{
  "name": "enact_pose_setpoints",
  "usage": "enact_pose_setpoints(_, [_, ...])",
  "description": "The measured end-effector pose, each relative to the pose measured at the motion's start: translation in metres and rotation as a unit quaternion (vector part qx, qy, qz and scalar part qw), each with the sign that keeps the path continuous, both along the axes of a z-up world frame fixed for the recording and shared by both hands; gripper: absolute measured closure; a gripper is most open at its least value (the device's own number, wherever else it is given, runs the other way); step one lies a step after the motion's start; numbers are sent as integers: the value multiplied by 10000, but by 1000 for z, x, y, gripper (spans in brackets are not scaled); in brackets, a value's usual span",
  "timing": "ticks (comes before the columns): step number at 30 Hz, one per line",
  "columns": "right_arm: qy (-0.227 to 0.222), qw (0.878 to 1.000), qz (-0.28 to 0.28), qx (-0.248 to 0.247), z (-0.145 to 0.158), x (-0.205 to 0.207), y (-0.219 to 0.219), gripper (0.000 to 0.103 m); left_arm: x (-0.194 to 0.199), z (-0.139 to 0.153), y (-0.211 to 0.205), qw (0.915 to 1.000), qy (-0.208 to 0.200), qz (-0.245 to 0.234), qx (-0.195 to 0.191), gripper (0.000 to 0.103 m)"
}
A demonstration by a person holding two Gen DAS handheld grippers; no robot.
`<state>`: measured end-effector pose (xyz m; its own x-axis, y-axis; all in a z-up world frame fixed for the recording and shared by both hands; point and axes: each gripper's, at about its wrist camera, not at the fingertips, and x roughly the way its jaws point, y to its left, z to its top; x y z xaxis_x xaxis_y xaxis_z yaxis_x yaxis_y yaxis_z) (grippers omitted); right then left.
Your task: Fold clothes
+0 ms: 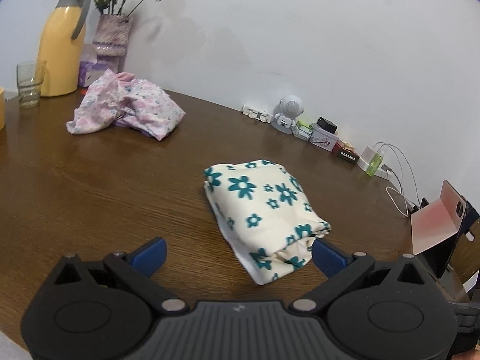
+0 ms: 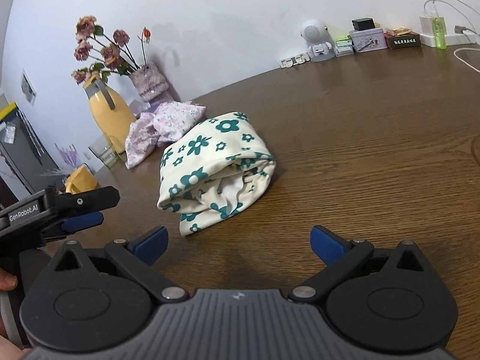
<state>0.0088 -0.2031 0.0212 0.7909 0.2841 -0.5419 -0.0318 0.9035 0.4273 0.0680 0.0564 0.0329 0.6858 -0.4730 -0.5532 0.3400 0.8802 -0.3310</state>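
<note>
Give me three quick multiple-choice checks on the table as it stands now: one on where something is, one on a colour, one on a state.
1. Where is the pink floral garment?
A. beside the yellow jug
B. by the chargers
C. in a gripper

2. What colour are the flowers on the cream garment?
A. red
B. teal
C. black

3. How is the right gripper?
A. shut on cloth
B. shut, empty
C. open

Answers: 1 A, it lies crumpled near the jug and vase. 2 B, teal blooms on cream cloth. 3 C, its blue fingers stand wide apart over bare table.
</note>
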Motion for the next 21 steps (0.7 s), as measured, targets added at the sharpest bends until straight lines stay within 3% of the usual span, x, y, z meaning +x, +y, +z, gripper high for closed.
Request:
enact_pose_setpoints(11, [267, 9992, -180, -255, 2, 28, 4, 0, 24, -21, 17, 9992, 235, -21, -319, 0])
enact_pose_setpoints(21, [529, 9983, -250, -58, -8, 51, 1, 0, 84, -9, 1, 9985, -30, -552, -1, 0])
